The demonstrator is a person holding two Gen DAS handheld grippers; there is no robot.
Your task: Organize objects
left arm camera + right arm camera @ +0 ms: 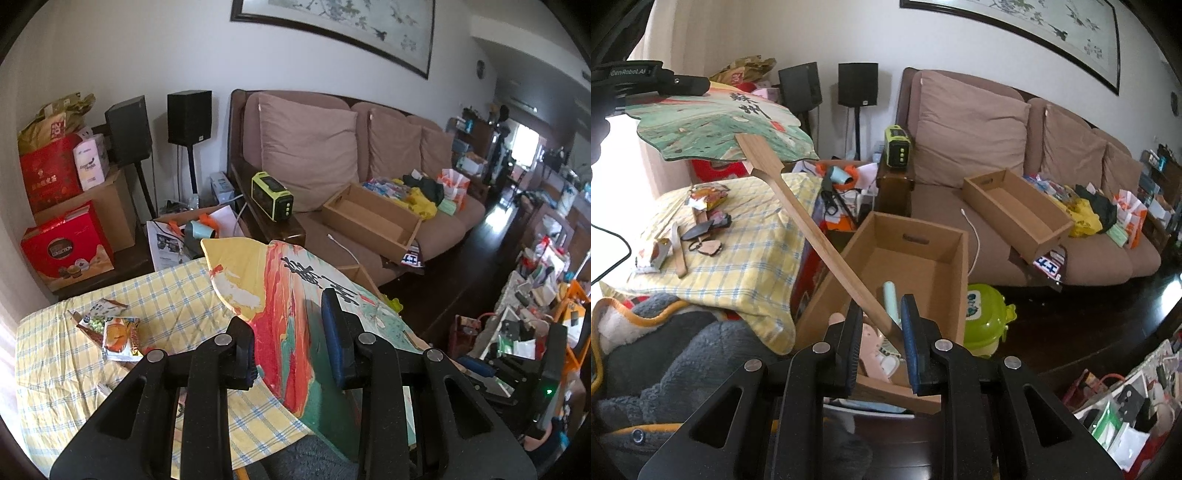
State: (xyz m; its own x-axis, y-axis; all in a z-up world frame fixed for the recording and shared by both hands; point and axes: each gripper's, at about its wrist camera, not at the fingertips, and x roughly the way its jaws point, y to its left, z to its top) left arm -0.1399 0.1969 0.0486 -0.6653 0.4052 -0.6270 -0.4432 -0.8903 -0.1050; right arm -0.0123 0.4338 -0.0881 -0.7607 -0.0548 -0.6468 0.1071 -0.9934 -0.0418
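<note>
A painted hand fan (280,288) with a long wooden handle (812,229) hangs in the air between both grippers. My left gripper (291,343) is shut on the edge of the fan's face, which fills the gap between its jaws. In the right wrist view the same gripper (696,84) grips the fan's face (720,125) at top left. My right gripper (882,343) is shut on the lower end of the handle. The handle slants over an open cardboard box (945,243) on the floor, which holds a pink item and a mint-green one.
A table with a yellow checked cloth (166,295) carries snack packets (118,332) and small items. A second cardboard box (982,184) lies on the brown sofa (314,147) beside bags. A green plastic container (986,317) stands right of the floor box. Clutter lines the right side.
</note>
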